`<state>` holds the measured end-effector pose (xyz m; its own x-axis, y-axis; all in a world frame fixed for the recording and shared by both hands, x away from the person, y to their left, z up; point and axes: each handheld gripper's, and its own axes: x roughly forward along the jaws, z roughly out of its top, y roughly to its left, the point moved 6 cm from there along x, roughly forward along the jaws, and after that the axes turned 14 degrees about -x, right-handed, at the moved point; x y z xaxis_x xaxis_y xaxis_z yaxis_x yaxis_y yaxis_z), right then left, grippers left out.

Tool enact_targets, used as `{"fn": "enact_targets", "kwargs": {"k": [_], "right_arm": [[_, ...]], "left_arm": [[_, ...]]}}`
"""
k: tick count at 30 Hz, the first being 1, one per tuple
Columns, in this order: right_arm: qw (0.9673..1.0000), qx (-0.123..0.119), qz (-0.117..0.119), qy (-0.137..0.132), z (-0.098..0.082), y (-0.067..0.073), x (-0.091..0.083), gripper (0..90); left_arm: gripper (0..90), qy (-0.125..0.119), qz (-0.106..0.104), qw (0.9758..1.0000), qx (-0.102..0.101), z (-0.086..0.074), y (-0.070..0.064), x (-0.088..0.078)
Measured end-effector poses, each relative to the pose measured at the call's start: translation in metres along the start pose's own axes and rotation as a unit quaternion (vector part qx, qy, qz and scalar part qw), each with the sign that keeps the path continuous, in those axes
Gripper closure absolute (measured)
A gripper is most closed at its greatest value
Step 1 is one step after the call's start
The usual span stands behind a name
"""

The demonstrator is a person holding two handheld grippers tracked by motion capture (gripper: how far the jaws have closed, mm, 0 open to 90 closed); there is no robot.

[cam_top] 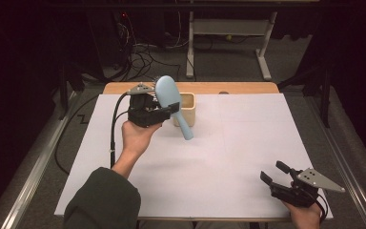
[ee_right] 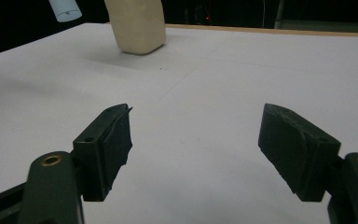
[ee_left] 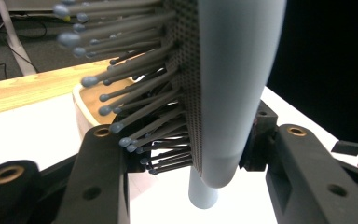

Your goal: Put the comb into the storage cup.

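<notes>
Item: hairbrush (cam_top: 170,98), pale blue, oval paddle head with grey ball-tipped bristles. Location: lifted off the table (cam_top: 248,143), above its far left part. Held by the left gripper (cam_top: 164,109), whose jaws are closed across the lower head, one on the bristle side, one on the smooth back. Long axis: tilted, head up and toward the far edge, handle slanting down toward the near right, its tip hanging free in front of the container.

Item: container (cam_top: 188,109), cream, open-topped, rectangular. Location: standing on the table near the far edge, left of centre, just right of the left gripper. In the left gripper view its rim (ee_left: 85,100) lies behind the bristles, to the bristle side of the brush.

Item: right gripper (cam_top: 276,176). Location: near right corner of the table, well apart from both items. Jaws spread wide, nothing between them.

Judgement: the left hand is by far the nearer. Lowering the brush handle-first into the container calls for a short shift right and a more upright handle.
</notes>
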<state>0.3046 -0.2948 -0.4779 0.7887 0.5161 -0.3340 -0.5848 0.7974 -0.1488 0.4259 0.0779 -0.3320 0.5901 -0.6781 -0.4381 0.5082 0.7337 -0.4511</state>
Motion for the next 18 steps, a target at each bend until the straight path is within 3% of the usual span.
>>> {"fn": "enact_targets", "kwargs": {"k": [9, 18], "right_arm": [[1.0, -0.006, -0.001, 0.001, 0.001, 0.002, 0.002, 26.4], [1.0, -0.002, -0.002, -0.002, 0.0, 0.0, 0.001, 26.4]], "left_arm": [[55.3, -0.005, 0.009, 0.9999, 0.003, 0.009, 0.002, -0.003], [55.3, -0.006, 0.022, 0.9997, -0.004, 0.021, 0.008, 0.006]]}}
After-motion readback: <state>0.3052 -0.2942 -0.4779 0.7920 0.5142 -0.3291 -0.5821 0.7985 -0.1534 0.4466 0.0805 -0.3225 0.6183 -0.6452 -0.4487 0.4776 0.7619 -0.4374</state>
